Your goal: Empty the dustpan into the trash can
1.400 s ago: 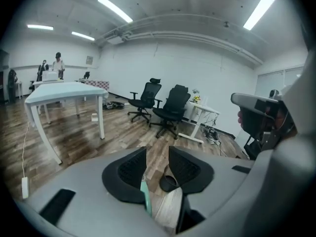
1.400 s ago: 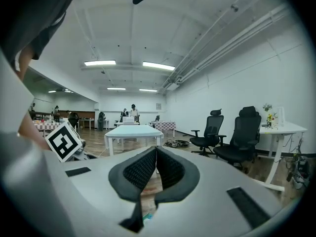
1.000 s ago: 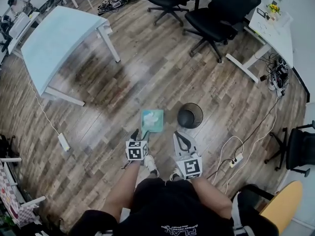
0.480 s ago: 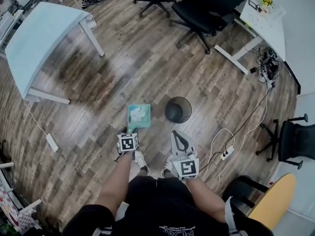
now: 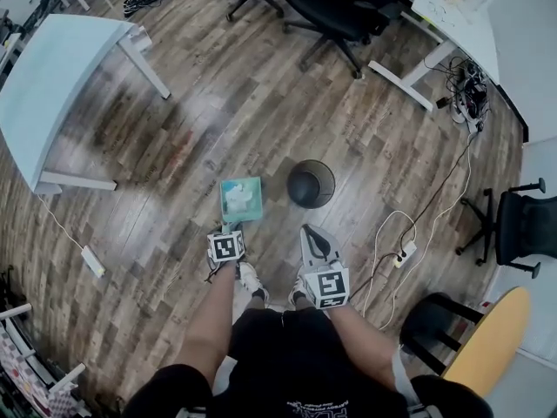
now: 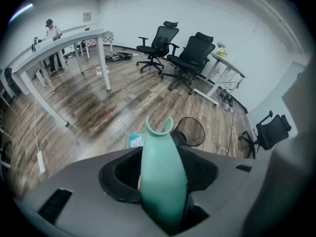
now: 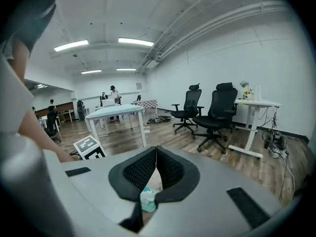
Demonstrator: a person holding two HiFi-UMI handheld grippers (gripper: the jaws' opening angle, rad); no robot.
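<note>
Two claws, left claw point(image 5: 231, 232) closing its jaws around the teal handle point(image 6: 160, 167) of the dustpan point(image 5: 241, 199), pan on the wood floor point(image 5: 174, 138) just ahead, black trash can point(image 5: 311, 184) ahead to its right, right claw point(image 7: 156, 152) pinched together, empty.

From above, your head view shares the trash can point(image 5: 311, 184) with the down-tilted left gripper view; the right looks level.

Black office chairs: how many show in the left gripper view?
3. One chair and a second chair stand side by side near the far wall; a third chair is at the right edge. More may be hidden.
</note>
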